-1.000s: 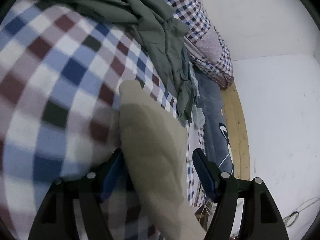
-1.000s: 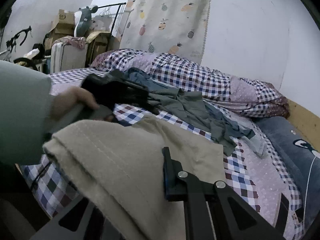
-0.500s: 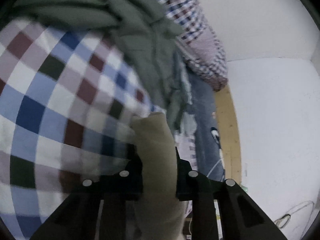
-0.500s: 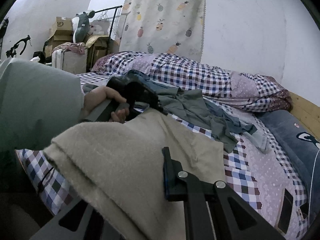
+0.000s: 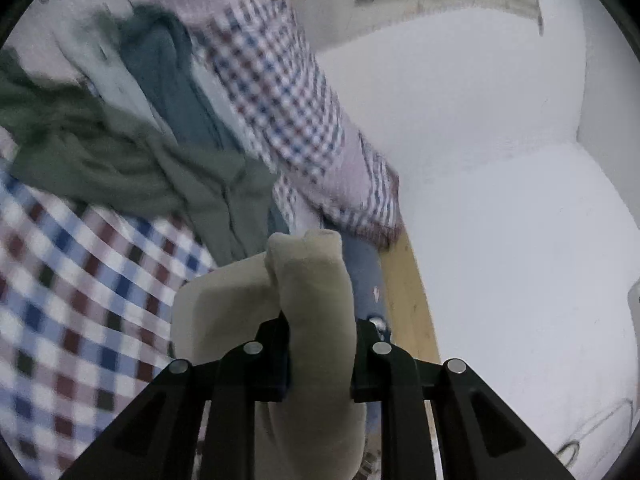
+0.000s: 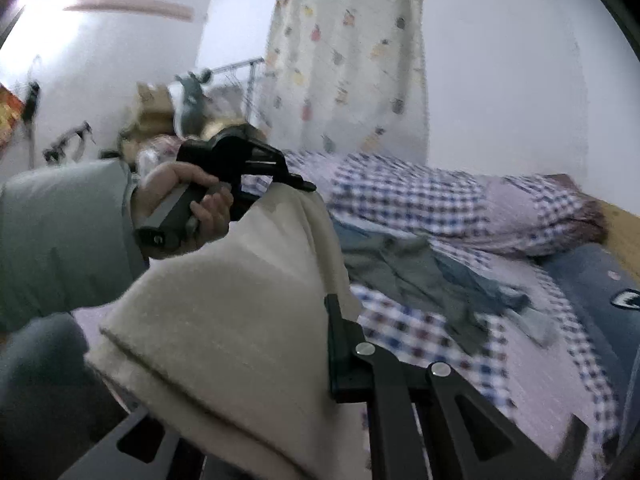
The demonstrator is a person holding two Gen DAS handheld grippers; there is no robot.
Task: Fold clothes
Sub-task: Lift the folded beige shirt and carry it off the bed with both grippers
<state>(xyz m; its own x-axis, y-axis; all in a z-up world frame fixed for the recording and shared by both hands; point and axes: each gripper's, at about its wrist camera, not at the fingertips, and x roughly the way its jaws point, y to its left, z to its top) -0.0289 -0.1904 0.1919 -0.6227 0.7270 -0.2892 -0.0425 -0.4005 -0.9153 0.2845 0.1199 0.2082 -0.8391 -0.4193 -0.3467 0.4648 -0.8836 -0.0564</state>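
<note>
A checked bed (image 6: 420,332) lay below. Both tongs, left (image 5: 320,354) and right (image 6: 256,364), were clamped on the raised beige garment (image 6: 236,320); uneven pulling could slip it free.

The towel (image 5: 316,292) is beige, the sheet (image 5: 72,304) checked blue, maroon and white, the shirt (image 5: 120,164) green, the curtain (image 6: 352,60) fruit-printed cream.

We see our left claw (image 5: 320,354) clamped on a bunched fold of beige cloth (image 5: 316,304), which bulges out past the jaws. Beyond it: checked bed sheet (image 5: 80,288), green garment (image 5: 132,168) and teal garment (image 5: 176,80) in a heap, checked quilt (image 5: 288,100), wooden bed edge (image 5: 408,300), white wall (image 5: 500,200). Background is blurred.
</note>
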